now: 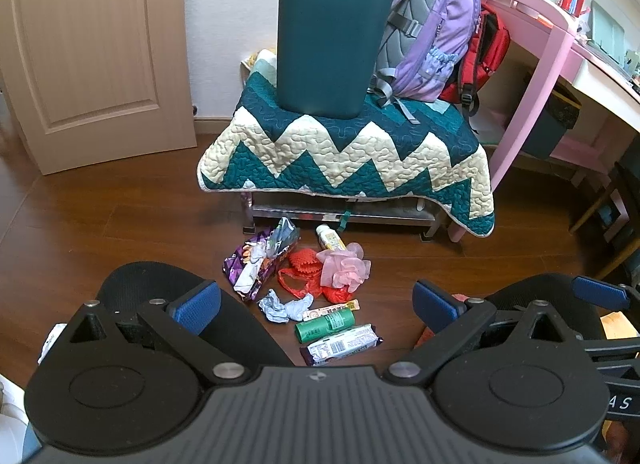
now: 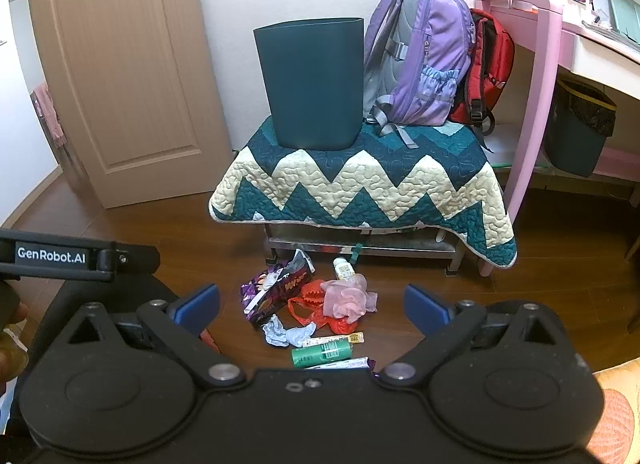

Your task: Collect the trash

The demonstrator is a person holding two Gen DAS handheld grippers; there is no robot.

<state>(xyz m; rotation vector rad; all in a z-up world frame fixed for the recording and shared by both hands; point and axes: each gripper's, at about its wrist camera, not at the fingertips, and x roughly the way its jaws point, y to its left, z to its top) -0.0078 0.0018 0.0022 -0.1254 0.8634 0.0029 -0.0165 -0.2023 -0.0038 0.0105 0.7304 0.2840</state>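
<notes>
Both the left gripper [image 1: 316,304] and the right gripper [image 2: 312,304] hang released above the trash [image 1: 308,292] scattered on the floor [image 1: 120,224], near the bench's front edge; the bin [image 1: 328,48] stands on the quilt [image 1: 344,152].

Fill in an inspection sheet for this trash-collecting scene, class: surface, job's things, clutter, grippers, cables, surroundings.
Surface: brown wooden floor.
Job's things: trash pile on the floor before the bench; dark green bin upright on the quilt.
Clutter: purple backpack beside the bin, red backpack behind it.
Grippers: left gripper and right gripper open, holding nothing, above the pile.
Cables: nothing seen.
Surroundings: door, pink desk, second bin under it.
</notes>
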